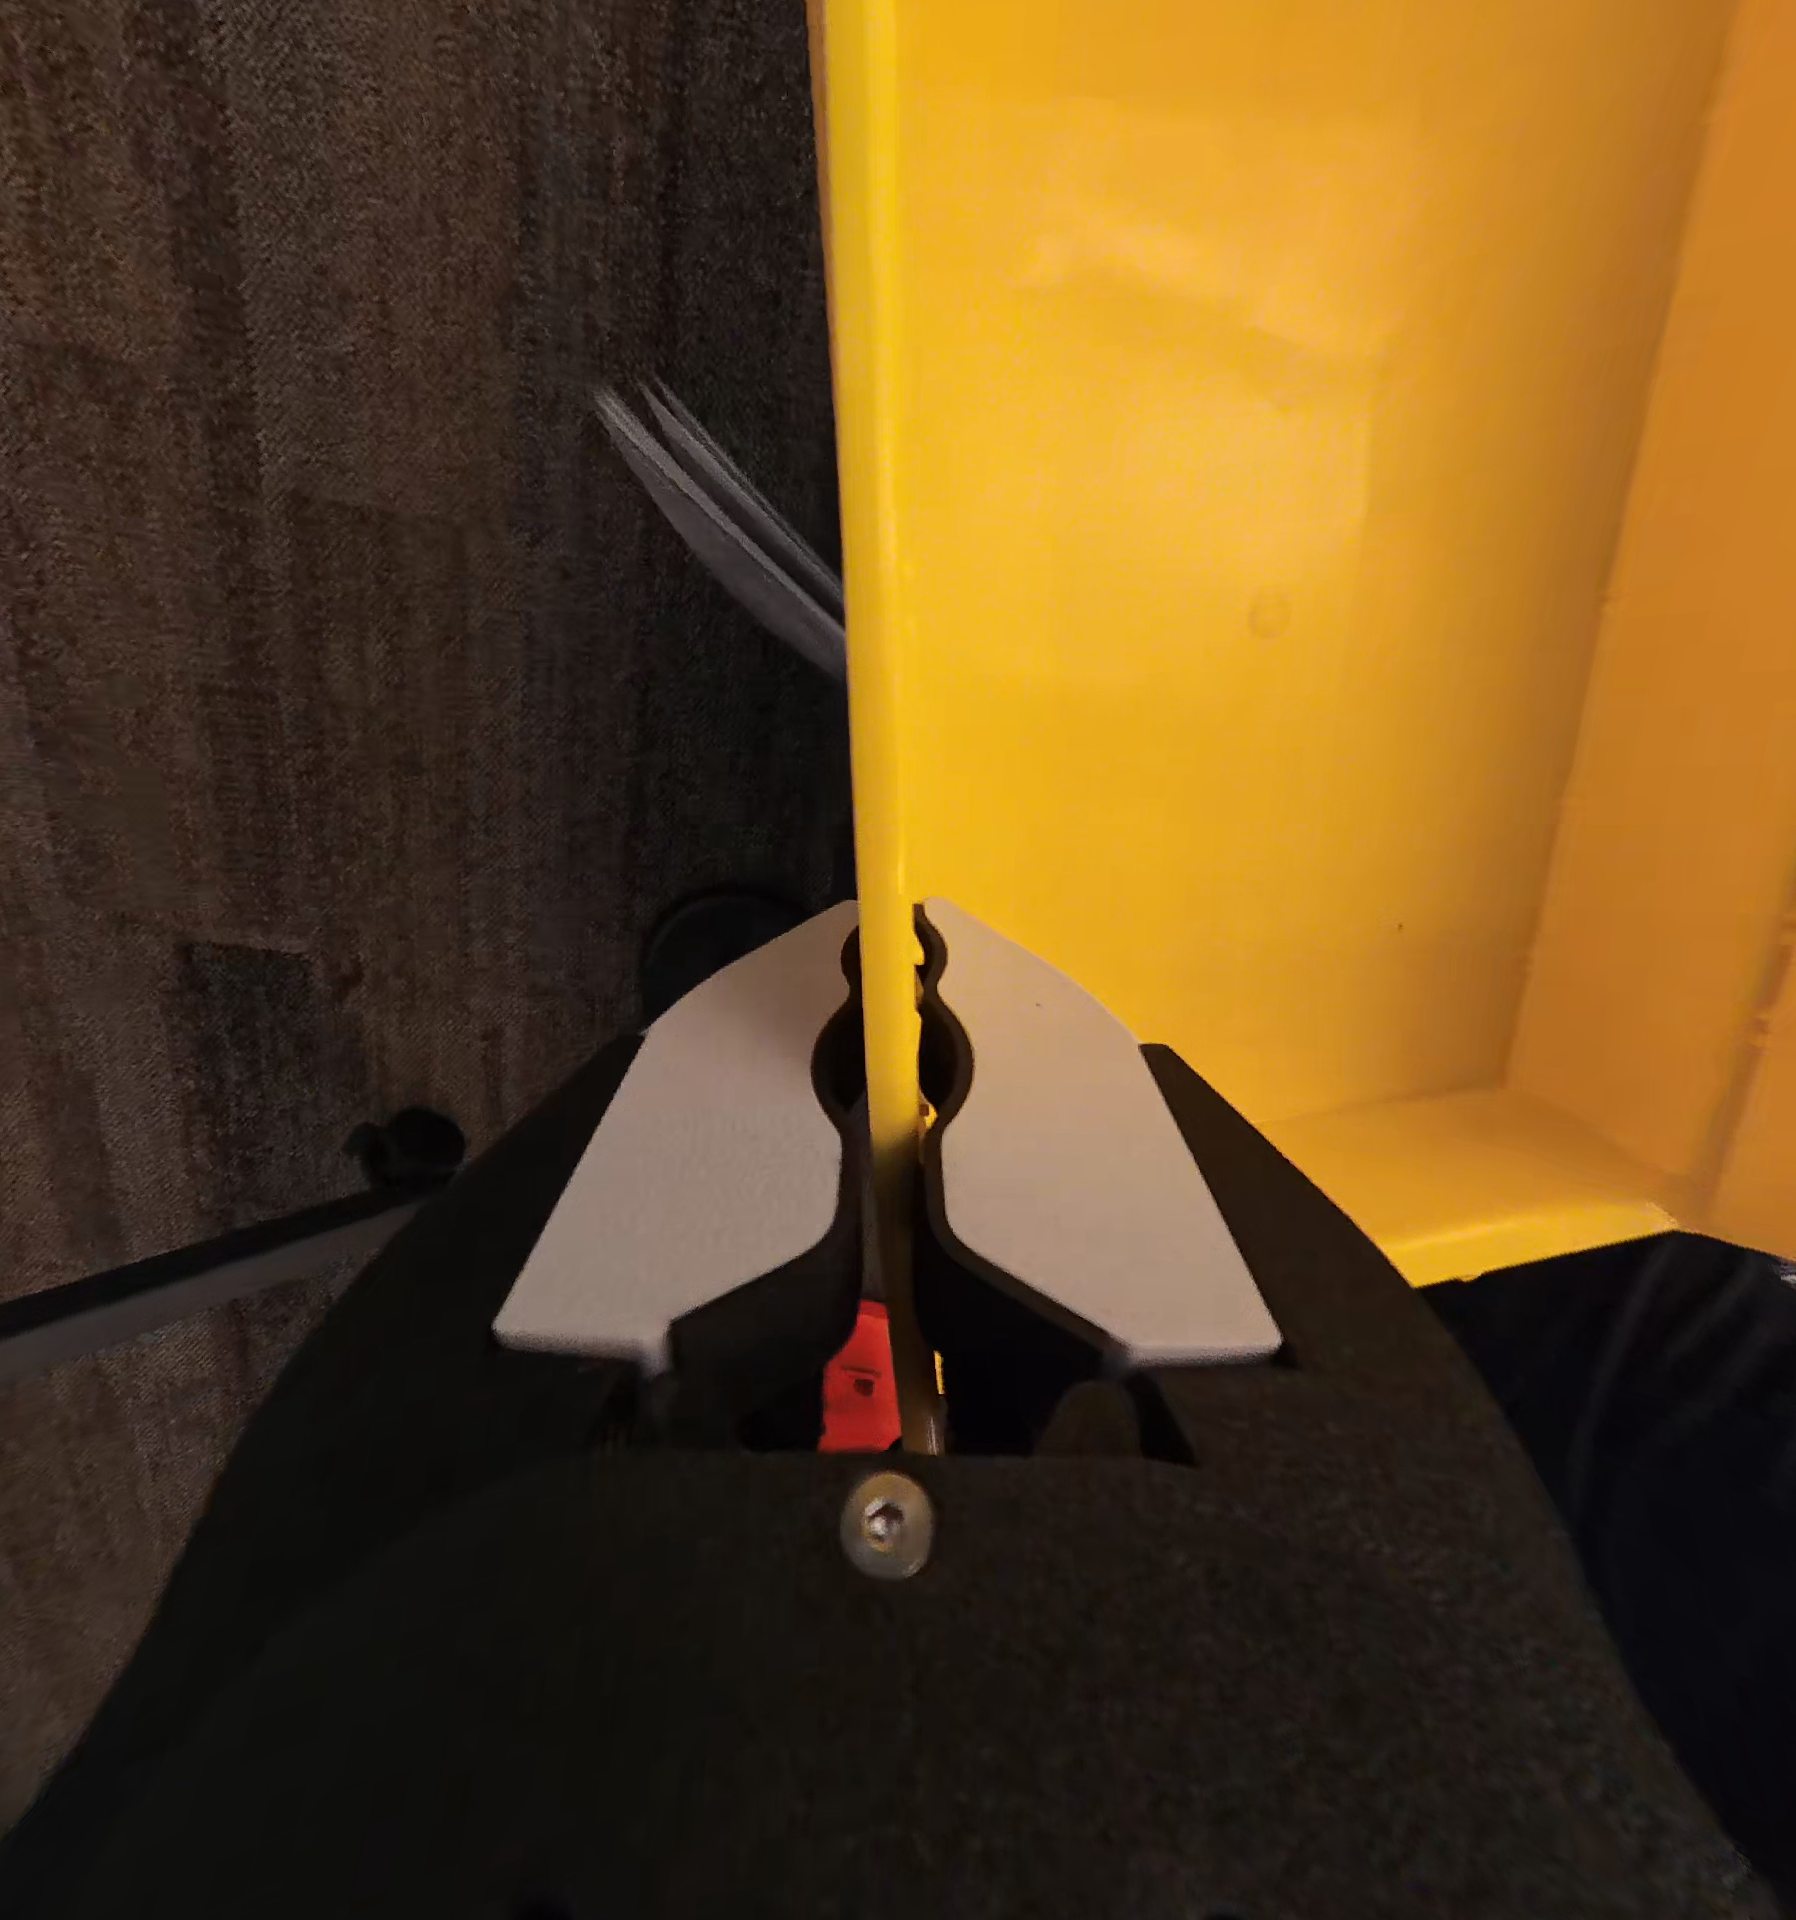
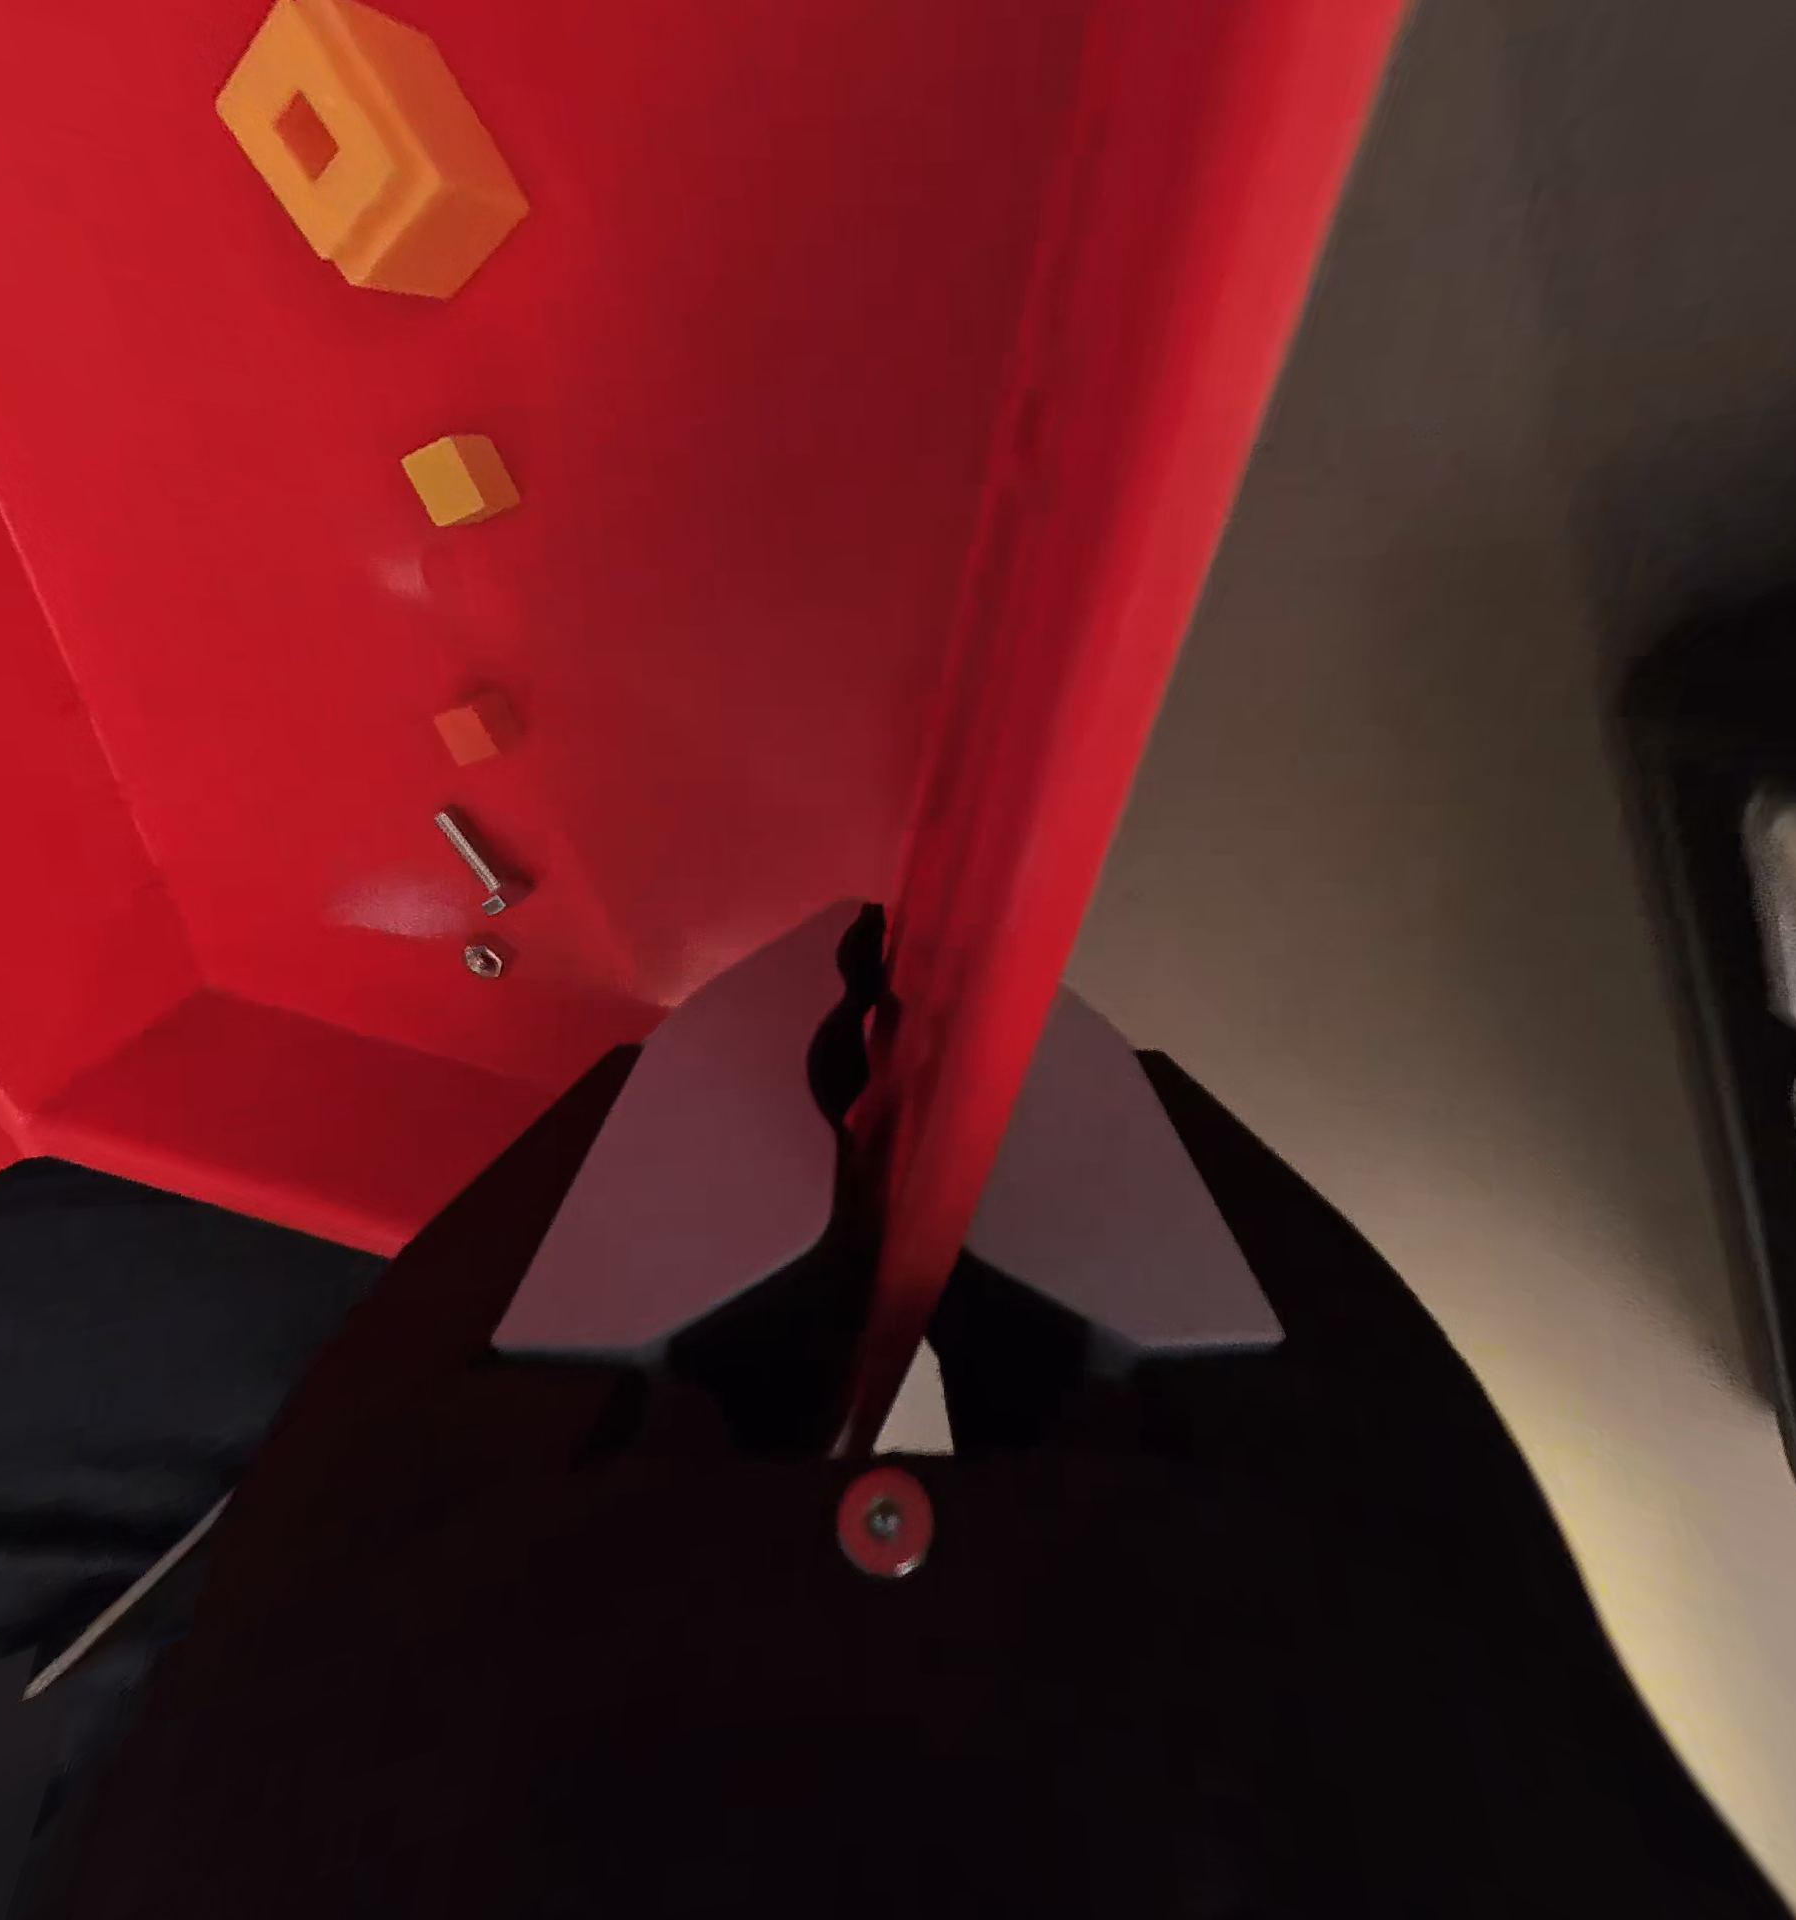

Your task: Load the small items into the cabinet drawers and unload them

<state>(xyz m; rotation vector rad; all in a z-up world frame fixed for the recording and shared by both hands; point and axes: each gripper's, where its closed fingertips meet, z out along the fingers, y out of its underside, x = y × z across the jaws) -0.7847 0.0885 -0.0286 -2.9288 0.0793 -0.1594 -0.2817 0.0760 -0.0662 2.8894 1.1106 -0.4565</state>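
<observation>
Left wrist view: the left gripper (image 1: 892,997) pinches the left wall of the yellow drawer (image 1: 1237,623), over dark carpet (image 1: 302,520).

Right wrist view: the right gripper (image 2: 878,997) pinches the right wall of the red drawer (image 2: 769,416). Inside lie an orange hollow block (image 2: 374,156), two small cubes (image 2: 458,480), a bolt (image 2: 470,860) and a nut (image 2: 482,960).

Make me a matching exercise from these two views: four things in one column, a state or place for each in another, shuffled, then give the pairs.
1. left claw
2. right claw
3. yellow drawer
4. hex nut

A. lies inside the red drawer
B. nothing visible inside it
C. shut on a yellow wall
D. shut on a red wall

Pairs: 1-C, 2-D, 3-B, 4-A
</observation>
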